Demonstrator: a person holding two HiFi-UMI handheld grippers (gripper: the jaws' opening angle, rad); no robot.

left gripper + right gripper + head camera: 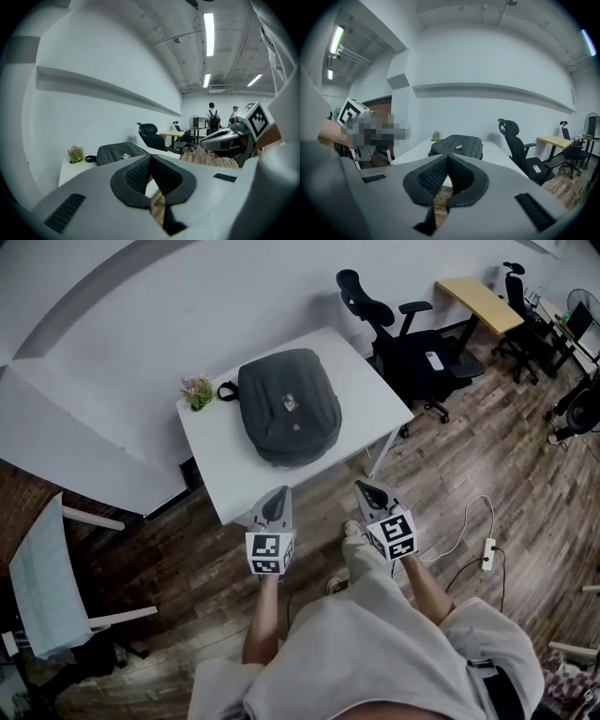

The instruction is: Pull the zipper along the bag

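- Bag (289, 407): a dark grey backpack lying flat on the white tabletop (220, 460), filling most of its middle, with its carry loop at the end nearest the wall.
- I see a small light object (291, 402) on top of the bag, but it is too small for me to identify.
- I cannot make out the zipper or its pull in any view.
- A little potted plant (197, 390) with pink flowers stands on the tabletop just beside the carry loop, in the corner by the wall.
- My left claw (277, 501) has its jaws pressed together with nothing between them. In the head view its tip sits at the near edge of the tabletop, apart from the bag.
- My right claw (373, 493) is also closed on nothing, its pads meeting tip to tip. It hangs over the wooden floor (441, 484) just beside the tabletop's near corner, clear of the bag.
- Both claws point toward the bag and tilt slightly downward, side by side, each with its marker cube facing up.
- A black office chair (412, 348) stands to the right of the tabletop, and a wooden desk (478, 301) stands beyond it.
- A power strip (487, 554) with a white cable lies on the floor to my right.
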